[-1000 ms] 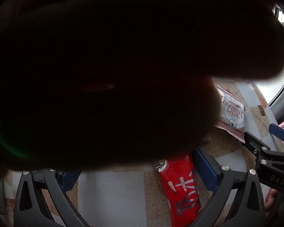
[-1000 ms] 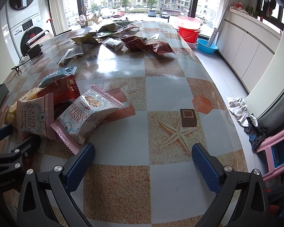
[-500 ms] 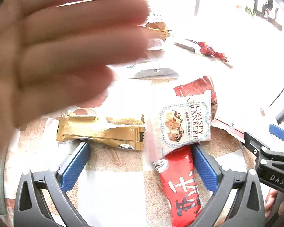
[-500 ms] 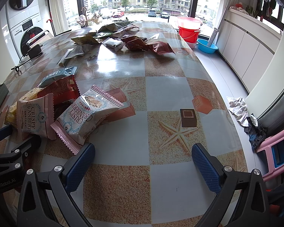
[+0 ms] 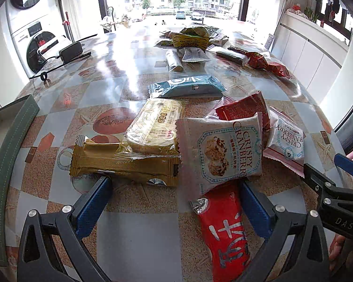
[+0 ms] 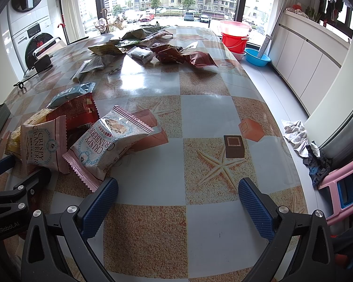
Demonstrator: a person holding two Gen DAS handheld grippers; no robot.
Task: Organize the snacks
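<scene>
My left gripper (image 5: 175, 202) is open and empty, low over the table, just before a pile of snacks. A red bar (image 5: 224, 230) lies between its fingers, by the right pad. Beyond lie a gold bar (image 5: 124, 164), a yellow cracker pack (image 5: 156, 125), a Crispy Cranberry bag (image 5: 221, 152), a red packet (image 5: 242, 109) and a second cranberry bag (image 5: 286, 141). My right gripper (image 6: 177, 204) is open and empty over bare table, right of that pile; the cranberry bags (image 6: 106, 141) lie by its left finger.
A teal packet (image 5: 187, 88) lies behind the pile. More snack bags (image 6: 167, 54) lie scattered at the table's far end. A black adapter with cable (image 5: 70, 49) is at far left. A green-edged box (image 5: 7, 145) stands at the left. Buckets (image 6: 234, 38) stand on the floor.
A hand that covered the left wrist camera has pulled away to the left, uncovering the snack pile. Neither gripper has moved, and the snacks lie as before.
</scene>
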